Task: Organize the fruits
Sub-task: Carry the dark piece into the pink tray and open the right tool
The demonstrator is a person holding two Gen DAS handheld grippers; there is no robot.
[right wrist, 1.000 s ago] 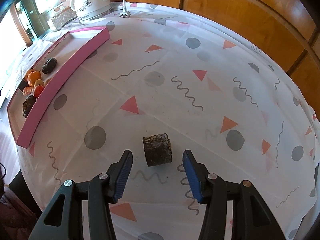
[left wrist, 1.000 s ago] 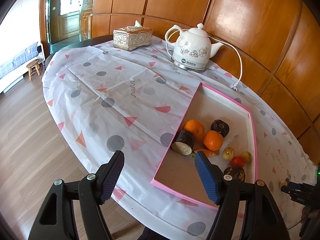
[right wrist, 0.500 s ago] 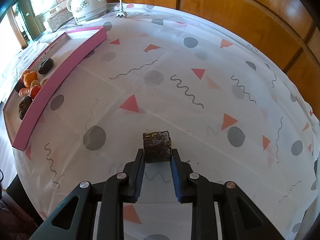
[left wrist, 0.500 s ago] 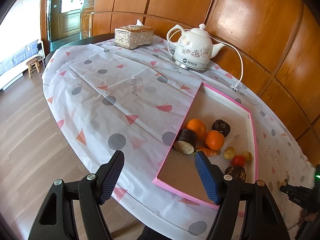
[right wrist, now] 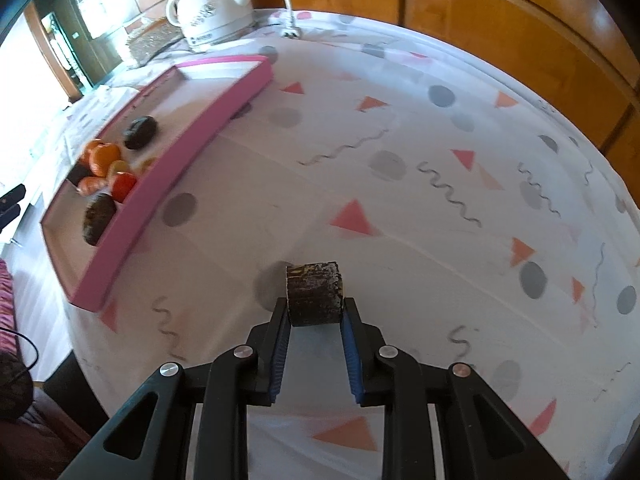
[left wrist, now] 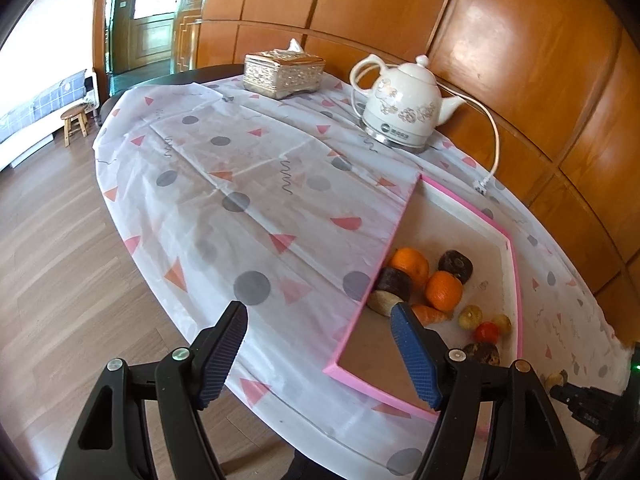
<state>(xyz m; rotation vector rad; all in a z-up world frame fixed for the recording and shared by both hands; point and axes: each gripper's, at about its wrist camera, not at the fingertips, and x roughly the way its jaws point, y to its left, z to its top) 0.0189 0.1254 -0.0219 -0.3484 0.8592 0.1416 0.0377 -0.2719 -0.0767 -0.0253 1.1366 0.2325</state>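
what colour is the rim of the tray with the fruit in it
Pink, around a pale beige floor. The tray rim shows best in the left wrist view.

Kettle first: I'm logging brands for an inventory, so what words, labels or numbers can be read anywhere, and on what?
White kettle: a dark badge low on its body, print too small and blurred to read.
Tissue box: embossed pattern only, no text.
Pink tray, tablecloth: none.

The worktop [left wrist: 132, 92] wears a patterned cloth [left wrist: 240, 208]. On it stand a pink-rimmed tray [left wrist: 516, 280], a white kettle [left wrist: 404, 104] and a tissue box [left wrist: 282, 74].
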